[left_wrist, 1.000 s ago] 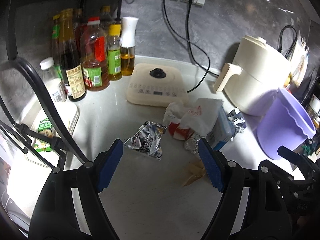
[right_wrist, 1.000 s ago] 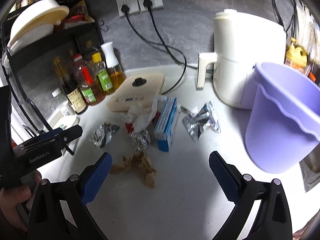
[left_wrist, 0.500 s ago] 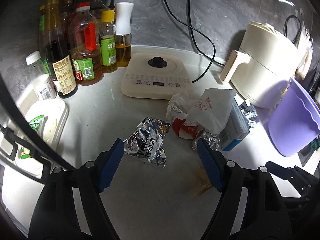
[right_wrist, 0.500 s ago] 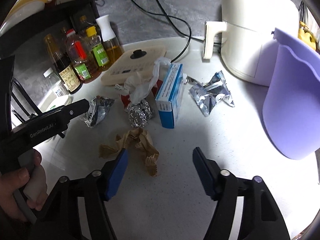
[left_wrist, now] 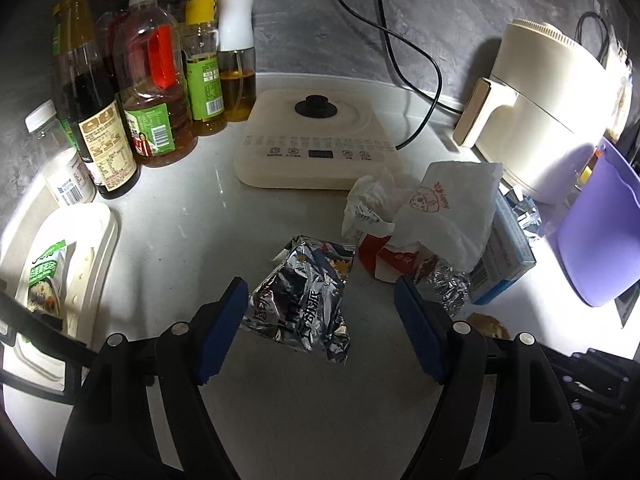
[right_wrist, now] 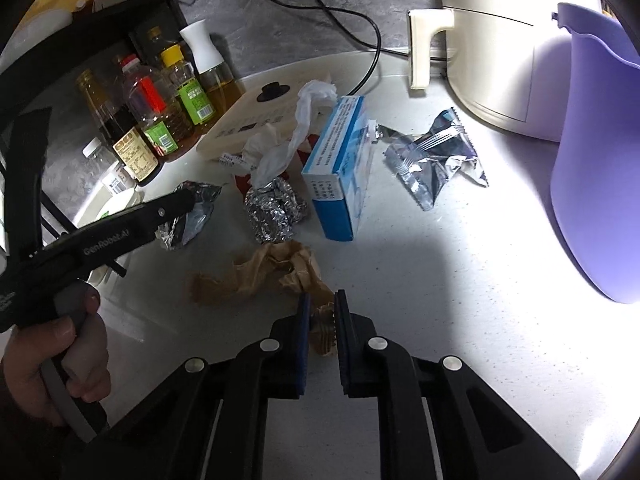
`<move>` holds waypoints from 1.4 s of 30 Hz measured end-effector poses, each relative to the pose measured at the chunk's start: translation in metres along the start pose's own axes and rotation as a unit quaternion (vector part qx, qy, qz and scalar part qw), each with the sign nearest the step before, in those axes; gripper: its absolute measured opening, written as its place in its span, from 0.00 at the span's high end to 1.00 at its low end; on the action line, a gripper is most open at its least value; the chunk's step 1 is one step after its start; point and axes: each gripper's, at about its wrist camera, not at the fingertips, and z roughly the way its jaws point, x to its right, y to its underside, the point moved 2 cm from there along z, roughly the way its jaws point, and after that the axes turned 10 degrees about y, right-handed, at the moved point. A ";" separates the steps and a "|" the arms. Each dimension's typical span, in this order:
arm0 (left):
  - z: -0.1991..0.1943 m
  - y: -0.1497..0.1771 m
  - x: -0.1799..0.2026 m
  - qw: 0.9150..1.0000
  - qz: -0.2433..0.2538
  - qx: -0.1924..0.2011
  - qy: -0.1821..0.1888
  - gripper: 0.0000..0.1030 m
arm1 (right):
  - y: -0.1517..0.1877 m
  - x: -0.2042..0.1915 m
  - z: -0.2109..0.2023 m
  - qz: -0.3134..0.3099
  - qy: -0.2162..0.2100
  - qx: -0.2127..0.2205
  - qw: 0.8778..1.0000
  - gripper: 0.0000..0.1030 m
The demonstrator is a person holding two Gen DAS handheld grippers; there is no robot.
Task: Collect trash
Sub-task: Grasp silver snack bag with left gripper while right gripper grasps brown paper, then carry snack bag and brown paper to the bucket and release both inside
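Trash: brown paper pinched by right gripper; foil wrapper lies between spread left gripper fingers, unclamped.

Crumpled brown paper scrap lay flat on the white counter, near a balled silver foil wad and a blue-and-white carton.

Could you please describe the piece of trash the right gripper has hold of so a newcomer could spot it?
Start at the purple bucket and move left across the white counter. Nearest the camera lies the crumpled brown paper, pinched by the right gripper. It is the only brown, matte scrap; neighbours are foil or white.
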 end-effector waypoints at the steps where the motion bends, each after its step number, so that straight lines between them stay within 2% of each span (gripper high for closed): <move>1: 0.002 0.000 -0.001 1.000 -0.001 -0.001 0.000 0.27 | 0.000 0.001 -0.001 0.001 0.002 0.001 1.000 0.88; 9: 0.029 -0.001 -0.007 1.000 -0.005 -0.020 -0.006 0.27 | -0.001 0.022 -0.009 0.016 0.026 0.002 1.000 0.88; 10: 0.032 -0.001 -0.007 1.000 -0.005 -0.022 -0.009 0.30 | -0.001 0.024 -0.009 0.017 0.028 0.003 0.999 0.88; 11: 0.034 -0.001 -0.008 1.000 -0.008 -0.023 -0.012 0.36 | -0.001 0.026 -0.011 0.018 0.032 0.004 0.999 0.88; 12: 0.037 -0.001 -0.009 0.999 -0.012 -0.029 -0.013 0.54 | -0.002 0.027 -0.013 0.019 0.034 0.005 0.999 0.88; 15: 0.037 -0.003 -0.008 0.999 -0.017 -0.031 -0.009 0.67 | -0.005 0.031 -0.021 0.023 0.040 0.011 0.999 0.88; 19: 0.026 -0.008 0.002 1.000 -0.006 -0.016 -0.005 0.70 | -0.012 0.031 -0.034 0.014 0.037 0.024 0.999 0.88; 25: 0.001 -0.015 0.016 0.999 -0.024 0.005 -0.021 0.70 | -0.034 0.030 -0.054 -0.016 0.010 0.059 0.998 0.88; 27: -0.014 -0.020 0.021 0.999 -0.033 0.018 -0.024 0.70 | -0.044 0.034 -0.060 -0.007 -0.005 0.066 0.998 0.88; 32: -0.040 -0.032 0.034 0.998 -0.019 0.044 -0.036 0.70 | -0.063 0.038 -0.074 -0.006 -0.026 0.094 0.995 0.88; 42: -0.078 -0.055 0.058 0.994 -0.009 0.097 -0.047 0.70 | -0.088 0.047 -0.096 -0.008 -0.038 0.137 0.990 0.88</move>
